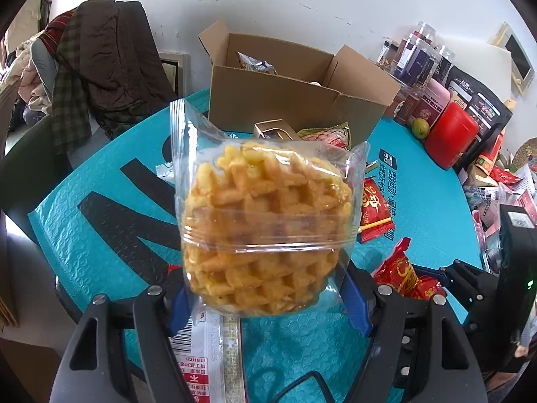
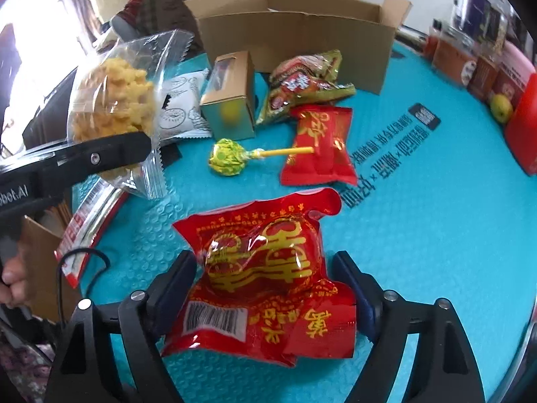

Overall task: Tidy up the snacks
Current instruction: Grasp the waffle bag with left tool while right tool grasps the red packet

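Left gripper (image 1: 268, 305) has the waffle bag (image 1: 265, 221) pinched between its blue pads, about half open because the bag is fat. It holds the bag by the bottom, up off the mat (image 1: 419, 194), so the waffle stands tall and does not get squashed. From the right wrist view the same bag hangs in the air to the left, well above the other snacks.

Right gripper (image 2: 265, 299) sits low over a big red bag (image 2: 265, 288) that lies flat on the mat. Its jaws stand wide, one on each side of the bag, and I cannot see the pads pressing it yet. My guess is that it is getting ready to grab.

Behind is the box (image 1: 295, 100), open at the top, with a bag or two already inside. That looks like the place where the snacks go.

More snacks wait in front of the box: a lollipop (image 2: 228, 158), a small red bag (image 2: 319, 147), a green-and-red bag (image 2: 302, 84), a little carton (image 2: 231, 100) and a white packet (image 2: 181, 107).
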Tool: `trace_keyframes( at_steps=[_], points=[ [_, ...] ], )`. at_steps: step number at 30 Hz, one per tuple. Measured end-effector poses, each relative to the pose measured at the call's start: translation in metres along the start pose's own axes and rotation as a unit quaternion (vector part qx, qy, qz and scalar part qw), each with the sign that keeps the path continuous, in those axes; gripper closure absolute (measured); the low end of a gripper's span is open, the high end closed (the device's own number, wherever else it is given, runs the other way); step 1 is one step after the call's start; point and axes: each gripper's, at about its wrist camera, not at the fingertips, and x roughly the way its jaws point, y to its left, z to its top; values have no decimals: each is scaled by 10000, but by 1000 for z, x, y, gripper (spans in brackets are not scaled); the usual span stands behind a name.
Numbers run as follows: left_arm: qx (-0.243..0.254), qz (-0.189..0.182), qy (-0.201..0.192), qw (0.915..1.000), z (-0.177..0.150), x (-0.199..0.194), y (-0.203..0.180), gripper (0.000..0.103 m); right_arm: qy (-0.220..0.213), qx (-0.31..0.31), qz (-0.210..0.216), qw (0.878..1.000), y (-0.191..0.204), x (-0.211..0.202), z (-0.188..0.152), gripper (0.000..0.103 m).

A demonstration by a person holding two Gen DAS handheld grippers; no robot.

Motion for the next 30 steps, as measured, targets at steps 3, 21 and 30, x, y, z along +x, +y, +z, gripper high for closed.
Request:
trace_keyframes(
  at_steps=[3, 21, 30],
  points=[
    [-15, -9, -45, 10000, 0, -4, 2, 30, -73, -107, -63, 9999, 0, 0, 2, 22],
    [-43, -121, -206, 9997, -2, -22, 4, 30, -562, 374, 236, 9974, -20, -21, -1, 39],
    [6, -179, -257, 9995, -6, -30, 1, 30, -513, 238, 46, 9984, -15, -27, -10, 40]
  ],
)
